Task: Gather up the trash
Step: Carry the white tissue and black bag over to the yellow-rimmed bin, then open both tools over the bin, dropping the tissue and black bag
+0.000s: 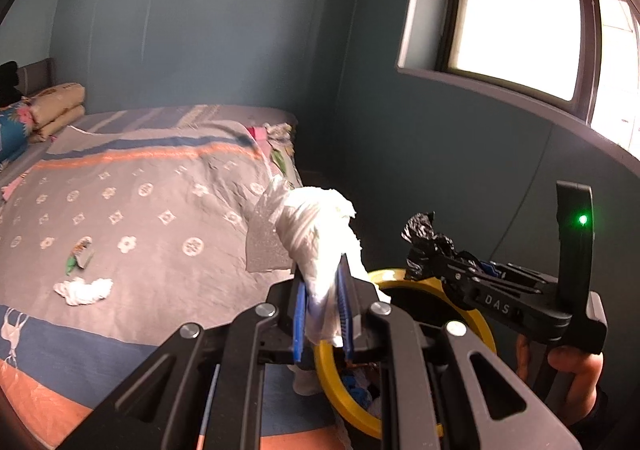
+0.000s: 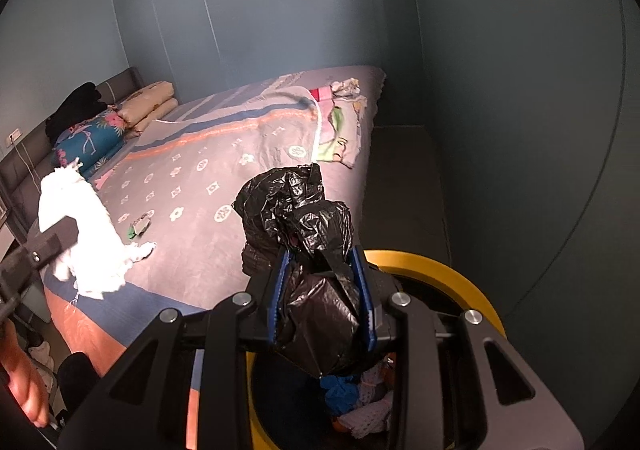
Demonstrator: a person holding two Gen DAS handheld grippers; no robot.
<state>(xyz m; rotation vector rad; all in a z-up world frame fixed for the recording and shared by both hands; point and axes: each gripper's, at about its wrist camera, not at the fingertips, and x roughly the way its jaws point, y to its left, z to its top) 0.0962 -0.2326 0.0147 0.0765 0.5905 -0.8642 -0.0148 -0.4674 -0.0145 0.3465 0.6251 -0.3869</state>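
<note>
My left gripper (image 1: 321, 288) is shut on a crumpled white tissue wad (image 1: 316, 234), held above the bed's corner. The yellow rim of a trash bin (image 1: 482, 324) shows just beyond and below it. My right gripper (image 2: 322, 262) is shut on a scrunched black plastic bag (image 2: 312, 226) over the same bin (image 2: 460, 274), which holds blue and pale scraps. From the left wrist view the right gripper (image 1: 436, 270) and the bag (image 1: 424, 242) are at the right. On the bedspread lie another white tissue (image 1: 84, 290) and a green and silver wrapper (image 1: 80, 254), also in the right wrist view (image 2: 138, 228).
The bed (image 1: 160, 190) fills the left, with folded pillows (image 1: 60, 106) at its head and clothes (image 2: 340, 122) near the far edge. A dark wall and a window (image 1: 500, 10) stand to the right. A narrow floor strip (image 2: 404, 186) runs between bed and wall.
</note>
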